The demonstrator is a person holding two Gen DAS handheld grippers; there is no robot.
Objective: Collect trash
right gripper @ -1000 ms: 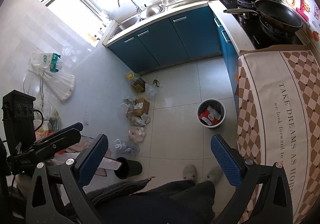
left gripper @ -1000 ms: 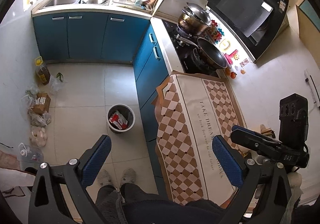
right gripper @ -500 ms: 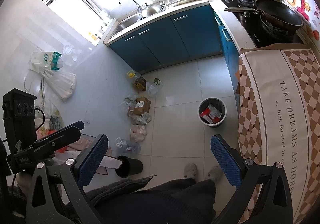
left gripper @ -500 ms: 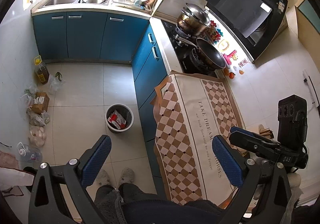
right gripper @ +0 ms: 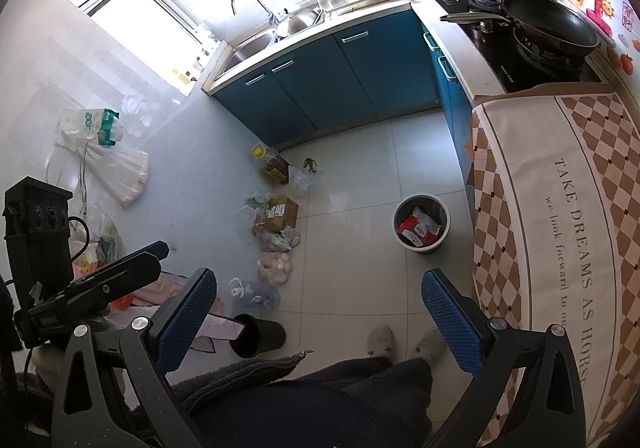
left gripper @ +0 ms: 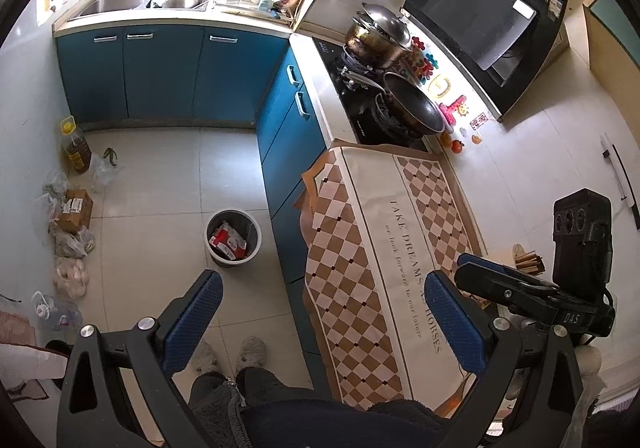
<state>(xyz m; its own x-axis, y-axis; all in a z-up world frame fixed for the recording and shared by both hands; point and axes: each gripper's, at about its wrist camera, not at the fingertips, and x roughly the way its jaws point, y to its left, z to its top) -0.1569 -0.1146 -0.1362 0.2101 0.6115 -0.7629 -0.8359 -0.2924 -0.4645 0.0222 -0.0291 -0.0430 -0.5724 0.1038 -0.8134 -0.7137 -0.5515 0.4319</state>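
Note:
A grey trash bin (left gripper: 233,238) with red and white wrappers inside stands on the tiled floor beside the blue cabinets; it also shows in the right wrist view (right gripper: 421,224). My left gripper (left gripper: 320,322) is open and empty, held high above the floor and the counter edge. My right gripper (right gripper: 320,322) is open and empty, also high above the floor. Loose items lie along the left wall: a cardboard box (right gripper: 282,213), plastic bags (right gripper: 276,266), an empty clear bottle (right gripper: 256,294) and an oil bottle (right gripper: 274,166).
A checkered cloth (left gripper: 384,248) covers the counter on the right. A wok (left gripper: 412,104) and a pot (left gripper: 376,36) sit on the stove. A black cup (right gripper: 258,334) lies on the floor. The person's slippered feet (right gripper: 404,342) stand below.
Both views have shifted slightly; the floor and bin appear a little farther away. Both grippers stay open and empty.

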